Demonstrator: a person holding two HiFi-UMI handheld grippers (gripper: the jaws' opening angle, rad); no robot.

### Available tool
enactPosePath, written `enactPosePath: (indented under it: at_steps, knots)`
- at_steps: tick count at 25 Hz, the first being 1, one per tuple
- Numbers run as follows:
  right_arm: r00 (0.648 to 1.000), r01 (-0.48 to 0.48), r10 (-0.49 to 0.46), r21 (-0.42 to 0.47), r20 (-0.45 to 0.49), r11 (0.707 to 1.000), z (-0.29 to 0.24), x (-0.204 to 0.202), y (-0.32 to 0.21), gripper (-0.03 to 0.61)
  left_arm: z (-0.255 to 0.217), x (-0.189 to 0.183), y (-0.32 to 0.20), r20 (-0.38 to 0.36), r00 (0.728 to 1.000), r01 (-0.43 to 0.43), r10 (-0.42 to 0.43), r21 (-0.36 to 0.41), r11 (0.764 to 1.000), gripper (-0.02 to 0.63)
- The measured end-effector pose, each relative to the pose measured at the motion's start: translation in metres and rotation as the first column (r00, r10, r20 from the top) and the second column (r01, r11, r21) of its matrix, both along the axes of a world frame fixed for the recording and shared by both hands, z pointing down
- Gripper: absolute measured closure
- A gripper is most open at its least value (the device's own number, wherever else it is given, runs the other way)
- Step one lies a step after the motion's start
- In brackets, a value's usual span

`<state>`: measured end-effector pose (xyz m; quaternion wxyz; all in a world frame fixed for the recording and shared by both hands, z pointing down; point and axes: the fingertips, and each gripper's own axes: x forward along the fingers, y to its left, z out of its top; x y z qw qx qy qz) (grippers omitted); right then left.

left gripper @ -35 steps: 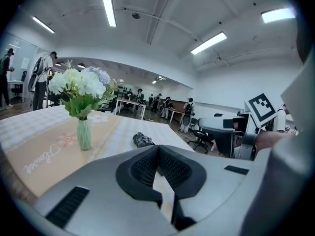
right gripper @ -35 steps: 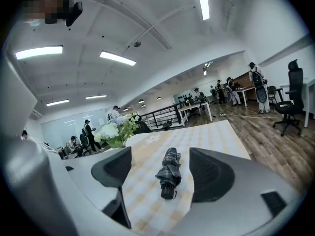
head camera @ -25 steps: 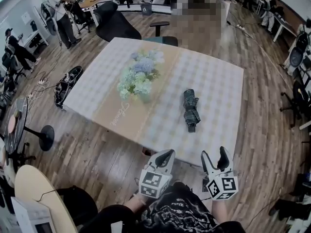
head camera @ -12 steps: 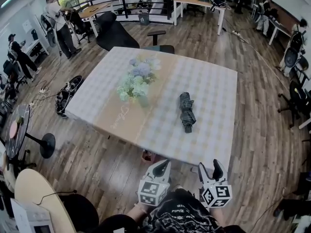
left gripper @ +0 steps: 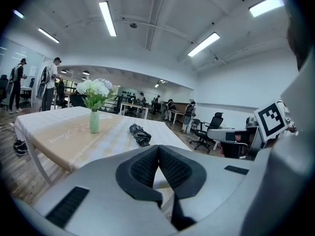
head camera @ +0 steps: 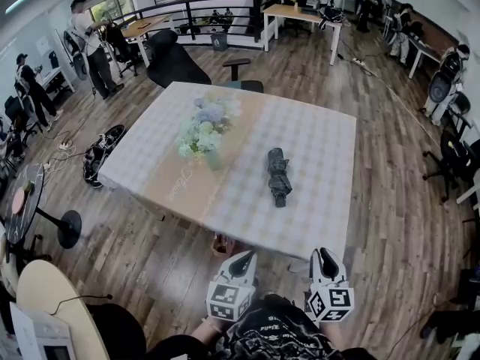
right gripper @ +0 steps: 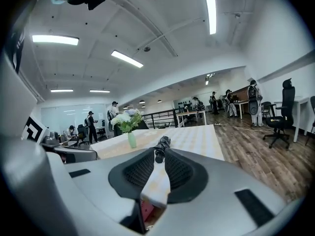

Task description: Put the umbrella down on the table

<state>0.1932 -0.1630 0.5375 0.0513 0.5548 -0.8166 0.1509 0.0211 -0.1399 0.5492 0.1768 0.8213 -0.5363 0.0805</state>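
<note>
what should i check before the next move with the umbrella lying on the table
1. Umbrella lying flat on the table: ok.
2. Umbrella well inside the table edges: ok.
3. Umbrella apart from the flower vase: ok, there is a gap between them.
4. Left claw empty: ok, jaws together on nothing.
5. Right claw empty: ok, jaws closing with nothing between them.
6. Both claws off the table: ok, they hang over the floor, short of the near edge.
</note>
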Motion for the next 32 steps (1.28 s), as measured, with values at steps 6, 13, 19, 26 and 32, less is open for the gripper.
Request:
enactPosePath:
  at_steps: [6,13,19,26,32]
  knots:
    - [1.0,0.015,-0.014,0.044,-0.025,0.999,-0.01,-0.003,0.008,0.571,-0.003,0.004,0.007,0.009,1.0,-0.011,0.011,0.012,1.0,0.595]
    - [0.996,0.034,-0.031,0.039,-0.084,0.999,-0.005,-0.011,0.014,0.572,0.0,0.002,0.009,-0.001,1.0,-0.01,0.01,0.006,1.0,0.595]
    - [0.993,0.06,-0.056,0.038,-0.105,0.997,-0.005,-0.023,0.014,0.572,0.004,-0.008,0.011,-0.004,1.0,0.003,-0.003,-0.008,1.0,0.595]
    - [0.991,0.069,-0.066,0.021,-0.118,0.997,0.001,-0.032,0.015,0.572,0.014,-0.02,0.012,-0.01,1.0,0.017,-0.018,-0.036,0.999,0.595]
    - [0.99,0.067,-0.063,0.026,-0.125,0.997,0.001,-0.038,0.013,0.572,0.016,-0.028,0.009,-0.014,1.0,0.021,-0.022,-0.037,0.999,0.595]
